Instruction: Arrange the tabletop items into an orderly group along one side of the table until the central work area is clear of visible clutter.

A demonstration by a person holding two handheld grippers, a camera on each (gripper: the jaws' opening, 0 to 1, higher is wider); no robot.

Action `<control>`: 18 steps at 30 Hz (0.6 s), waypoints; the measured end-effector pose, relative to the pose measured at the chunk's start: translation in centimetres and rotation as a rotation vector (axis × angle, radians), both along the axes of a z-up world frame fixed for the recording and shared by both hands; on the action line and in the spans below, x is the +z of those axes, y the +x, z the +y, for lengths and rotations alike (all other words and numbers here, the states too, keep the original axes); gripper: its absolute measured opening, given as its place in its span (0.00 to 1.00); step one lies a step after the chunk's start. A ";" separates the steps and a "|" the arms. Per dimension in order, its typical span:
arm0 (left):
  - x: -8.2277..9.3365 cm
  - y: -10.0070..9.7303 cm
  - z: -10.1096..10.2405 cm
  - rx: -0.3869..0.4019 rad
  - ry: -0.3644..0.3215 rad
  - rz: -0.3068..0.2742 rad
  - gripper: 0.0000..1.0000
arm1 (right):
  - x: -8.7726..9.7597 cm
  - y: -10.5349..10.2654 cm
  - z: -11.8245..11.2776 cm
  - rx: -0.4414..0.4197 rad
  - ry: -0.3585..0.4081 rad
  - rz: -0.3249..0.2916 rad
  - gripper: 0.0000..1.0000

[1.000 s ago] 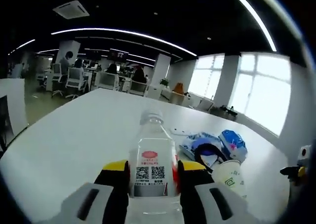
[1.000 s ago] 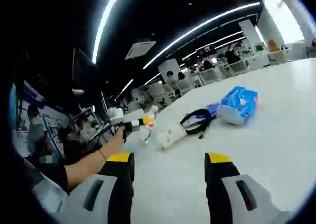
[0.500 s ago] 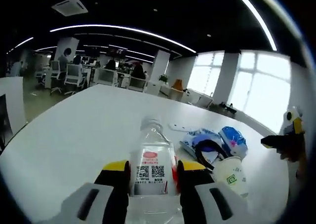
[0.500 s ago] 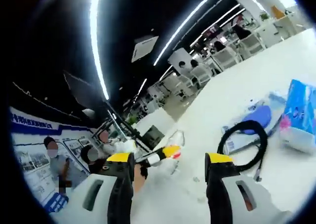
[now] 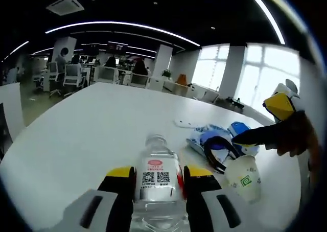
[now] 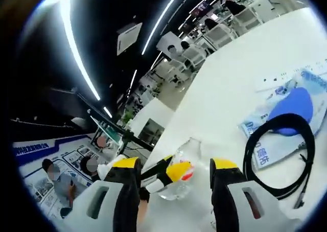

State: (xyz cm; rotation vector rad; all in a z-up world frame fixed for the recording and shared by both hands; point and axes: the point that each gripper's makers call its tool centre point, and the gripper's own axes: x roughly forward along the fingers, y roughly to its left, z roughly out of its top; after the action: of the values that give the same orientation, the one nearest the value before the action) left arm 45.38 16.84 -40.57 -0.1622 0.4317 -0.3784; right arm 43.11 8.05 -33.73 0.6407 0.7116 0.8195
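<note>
A clear water bottle with a white label stands between the jaws of my left gripper, which is shut on it, on the white table. To its right lie a paper cup on its side, a coiled black cable, a blue and white packet and a blue tissue pack. My right gripper comes in from the right above the cup, held by a hand. In the right gripper view my right gripper is open, facing the bottle and the left gripper; the cable lies at right.
A white strip lies beyond the packet. The table's left and far parts are bare. Office desks, chairs and seated people fill the room behind, with windows at the right. A partition stands past the table edge.
My right gripper has moved in toward the bottle and cable, and looms larger at the right of the left gripper view. My left gripper has kept hold of the bottle.
</note>
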 end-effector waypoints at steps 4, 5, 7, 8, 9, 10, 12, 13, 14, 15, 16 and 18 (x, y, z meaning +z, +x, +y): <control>-0.1 0.1 -0.1 -0.003 0.001 0.007 0.36 | -0.6 0.0 0.1 0.016 -0.015 0.032 0.52; -0.1 0.1 -0.2 -0.006 0.002 0.008 0.36 | -0.8 0.0 0.2 0.016 -0.019 0.034 0.52; 0.0 0.1 -0.2 -0.009 0.003 0.006 0.36 | -1.0 0.1 0.3 0.011 -0.010 0.044 0.52; 0.0 0.1 -0.2 -0.009 0.001 0.006 0.36 | -1.1 0.1 0.5 0.014 -0.007 0.050 0.52; 0.0 0.3 -0.1 -0.009 0.000 0.005 0.35 | -1.2 0.0 0.8 0.021 -0.005 0.058 0.52; 0.0 0.3 -0.2 -0.012 0.000 0.007 0.35 | -1.4 0.0 1.0 0.026 -0.015 0.065 0.52; 0.0 0.2 -0.2 -0.012 -0.003 0.008 0.35 | -1.8 0.3 1.3 0.022 -0.026 0.073 0.52; 0.0 0.2 -0.1 -0.011 -0.006 0.007 0.35 | -1.9 0.3 1.4 0.022 -0.029 0.075 0.52; 0.0 0.2 -0.1 -0.011 -0.009 0.007 0.35 | -2.0 0.9 1.4 0.023 -0.032 0.080 0.51; 0.0 0.3 0.1 -0.011 -0.011 0.008 0.35 | -2.1 1.1 1.5 0.023 -0.033 0.087 0.51; 0.1 0.3 0.1 -0.010 -0.012 0.008 0.35 | -2.2 1.5 1.6 0.025 -0.034 0.095 0.51; 0.1 0.3 0.0 -0.011 -0.010 0.007 0.35 | -2.4 1.8 1.8 0.024 -0.036 0.101 0.51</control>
State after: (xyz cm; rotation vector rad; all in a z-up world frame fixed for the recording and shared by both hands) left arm 45.69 16.84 -40.50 -0.1713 0.4374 -0.3913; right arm 44.87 9.82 -36.14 0.6456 0.8250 0.7986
